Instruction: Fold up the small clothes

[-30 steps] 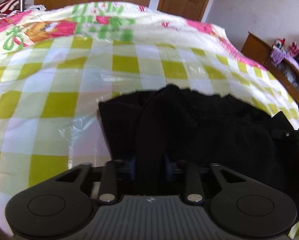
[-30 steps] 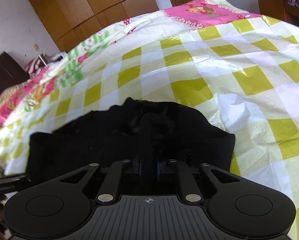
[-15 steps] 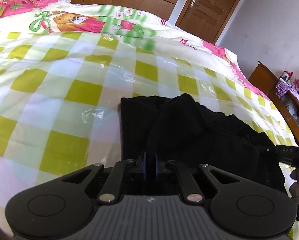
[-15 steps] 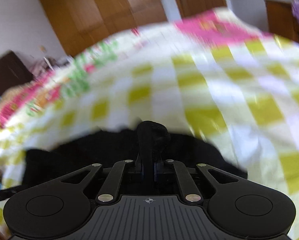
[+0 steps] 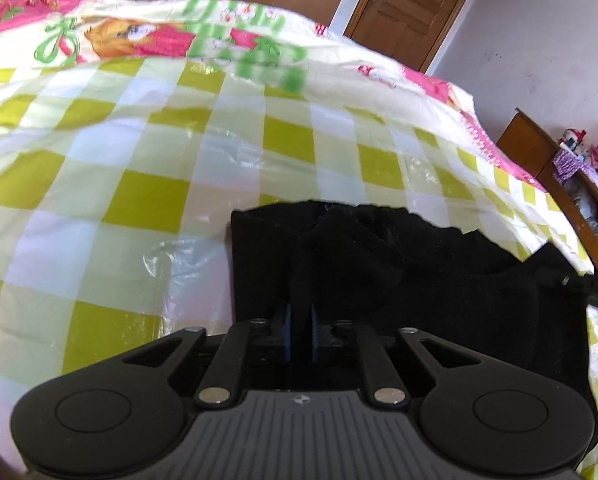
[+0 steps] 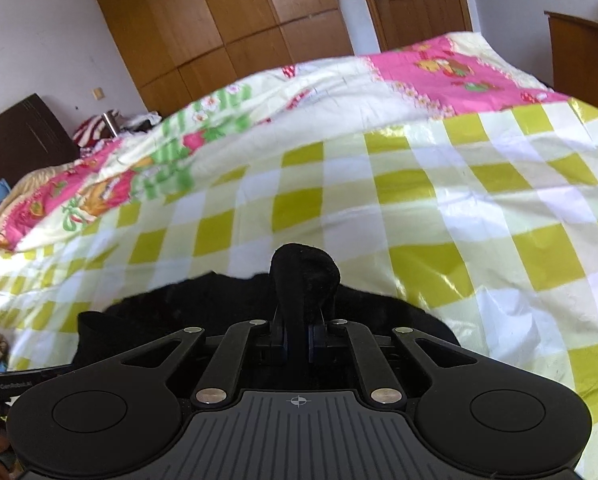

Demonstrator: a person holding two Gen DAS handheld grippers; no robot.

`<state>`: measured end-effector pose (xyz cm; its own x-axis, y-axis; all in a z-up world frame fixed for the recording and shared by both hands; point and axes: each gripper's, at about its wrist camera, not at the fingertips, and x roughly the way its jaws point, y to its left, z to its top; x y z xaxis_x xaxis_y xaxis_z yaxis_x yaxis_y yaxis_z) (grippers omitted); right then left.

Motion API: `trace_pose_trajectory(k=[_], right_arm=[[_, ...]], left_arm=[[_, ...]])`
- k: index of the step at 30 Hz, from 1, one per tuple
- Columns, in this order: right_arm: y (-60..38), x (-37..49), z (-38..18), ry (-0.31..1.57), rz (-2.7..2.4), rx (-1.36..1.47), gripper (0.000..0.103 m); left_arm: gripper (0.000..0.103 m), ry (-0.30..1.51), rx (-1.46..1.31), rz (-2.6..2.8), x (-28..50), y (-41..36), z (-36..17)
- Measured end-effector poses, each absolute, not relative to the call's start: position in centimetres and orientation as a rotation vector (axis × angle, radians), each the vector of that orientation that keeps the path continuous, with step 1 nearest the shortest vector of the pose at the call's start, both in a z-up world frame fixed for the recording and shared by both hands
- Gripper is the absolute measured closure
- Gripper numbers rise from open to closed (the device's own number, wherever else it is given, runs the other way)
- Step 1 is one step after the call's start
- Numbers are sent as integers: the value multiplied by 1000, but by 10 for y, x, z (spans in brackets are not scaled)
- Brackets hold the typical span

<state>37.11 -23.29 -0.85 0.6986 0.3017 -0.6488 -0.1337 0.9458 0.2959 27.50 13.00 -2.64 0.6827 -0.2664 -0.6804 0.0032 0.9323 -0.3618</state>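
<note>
Garment count is one: black garment [image 5: 399, 276] on the bed [image 5: 147, 200], left gripper [image 5: 300, 330] and right gripper [image 6: 297, 330] fingers each clamped on its fabric

One marking could be read — pale lettering "GenRobot.AI" ran along the black body of the left gripper [image 6: 17, 385], seen at the left edge of the right wrist view. The cartoon bedspread [image 5: 147, 36] bore pictures — no legible words.
</note>
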Motion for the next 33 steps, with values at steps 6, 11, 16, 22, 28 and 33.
trace_pose_trajectory(k=[6, 11, 16, 22, 28, 33], right_arm=[[-260, 346, -31, 808, 188, 293, 96], [-258, 346, -19, 758, 187, 331, 96], [-259, 334, 11, 615, 211, 367, 96], [-250, 379, -36, 770, 126, 282, 95], [-244, 366, -25, 720, 121, 226, 85], [-245, 327, 7, 629, 106, 143, 79]], left_arm=[[81, 784, -333, -187, 281, 126, -22], [82, 748, -335, -216, 287, 124, -8], [82, 671, -355, -218, 287, 128, 4], [79, 752, -319, -152, 307, 123, -37], [70, 698, -239, -103, 279, 126, -23], [70, 640, -220, -75, 239, 137, 0]])
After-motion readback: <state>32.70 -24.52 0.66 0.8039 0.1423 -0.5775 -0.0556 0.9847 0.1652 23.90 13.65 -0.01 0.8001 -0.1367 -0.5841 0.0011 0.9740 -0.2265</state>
